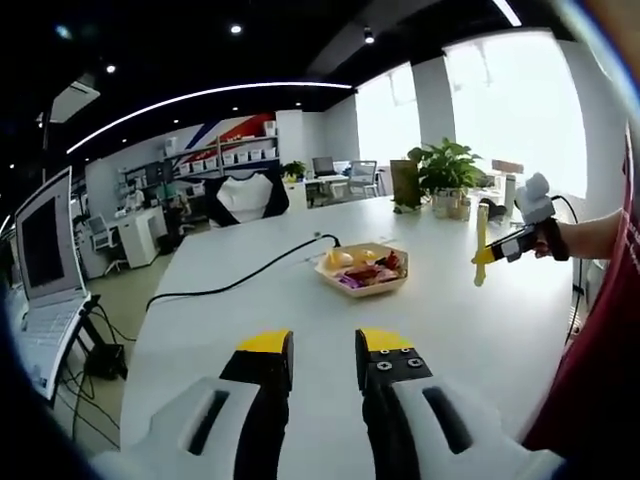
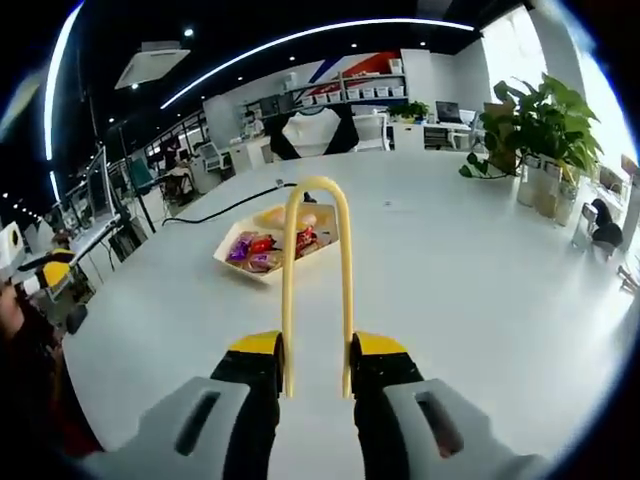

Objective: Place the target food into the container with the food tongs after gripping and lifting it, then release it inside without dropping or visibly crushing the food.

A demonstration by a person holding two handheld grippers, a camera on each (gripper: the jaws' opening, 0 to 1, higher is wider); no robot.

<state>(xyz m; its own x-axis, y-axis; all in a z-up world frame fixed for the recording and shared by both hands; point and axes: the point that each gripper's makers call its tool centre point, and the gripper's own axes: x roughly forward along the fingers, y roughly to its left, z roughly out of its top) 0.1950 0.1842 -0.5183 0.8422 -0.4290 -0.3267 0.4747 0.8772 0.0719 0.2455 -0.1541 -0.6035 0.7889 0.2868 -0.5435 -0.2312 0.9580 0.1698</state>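
A shallow beige tray [image 1: 395, 284] sits mid-table and holds wrapped sweets [image 1: 372, 274] in red and purple plus a pale yellow piece [image 1: 340, 258]. My left gripper [image 1: 323, 348] hovers low over the table short of the tray, open, with nothing between its jaws. At the right, my right gripper [image 1: 489, 256] holds yellow food tongs [image 1: 481, 232] upright above the table. In the right gripper view, my right gripper [image 2: 316, 352] is shut on the tongs [image 2: 346, 270]. Their looped end points toward the tray [image 2: 232, 262] and its sweets [image 2: 262, 245].
A black cable [image 1: 250, 272] runs across the white table [image 1: 480, 330] to just behind the tray. Potted plants [image 2: 540, 125] stand at the far right edge. An open laptop [image 1: 45, 250] stands off the table's left side. Office chairs and shelves lie beyond.
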